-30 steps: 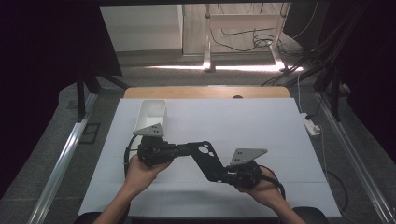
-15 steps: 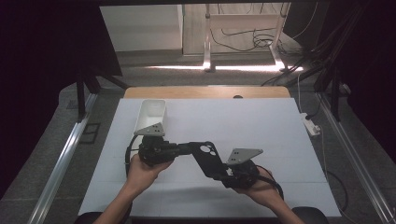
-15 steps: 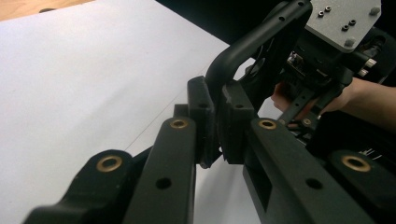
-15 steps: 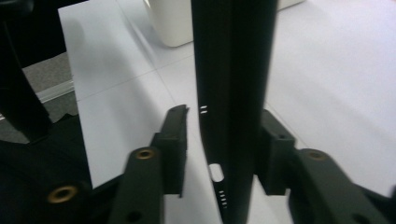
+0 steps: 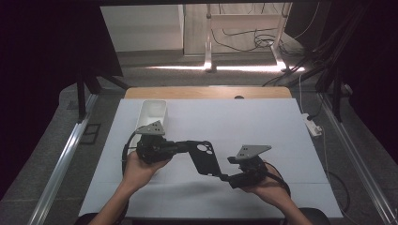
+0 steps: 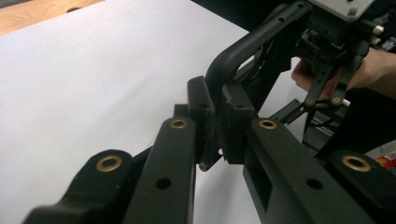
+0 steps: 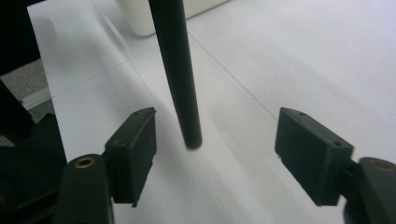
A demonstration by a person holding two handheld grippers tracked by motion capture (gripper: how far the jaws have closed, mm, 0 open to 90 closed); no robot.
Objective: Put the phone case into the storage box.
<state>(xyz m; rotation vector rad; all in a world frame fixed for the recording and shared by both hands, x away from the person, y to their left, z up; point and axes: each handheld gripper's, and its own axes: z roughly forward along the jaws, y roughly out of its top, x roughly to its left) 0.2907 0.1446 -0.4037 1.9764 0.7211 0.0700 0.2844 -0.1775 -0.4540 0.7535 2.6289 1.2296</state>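
A black bracket (image 5: 205, 158) with round holes hangs above the white table top (image 5: 244, 126), between my two grippers. My left gripper (image 5: 187, 146) is shut on its upper end; in the left gripper view the pads (image 6: 204, 116) pinch the bracket's edge (image 6: 243, 51). My right gripper (image 5: 225, 177) is at the bracket's lower end. Its jaws have just been opening. In the right gripper view they stand wide apart (image 7: 215, 140), with the bracket's thin bar (image 7: 175, 60) ending between them and touching neither pad.
A white bin (image 5: 152, 115) stands at the back left of the table, just beyond the left gripper. A power strip (image 5: 312, 124) lies off the right edge. A wooden strip (image 5: 206, 92) runs along the far edge.
The right gripper's jaws have opened and let go of the bracket's lower end. The left gripper keeps its hold and has not moved.
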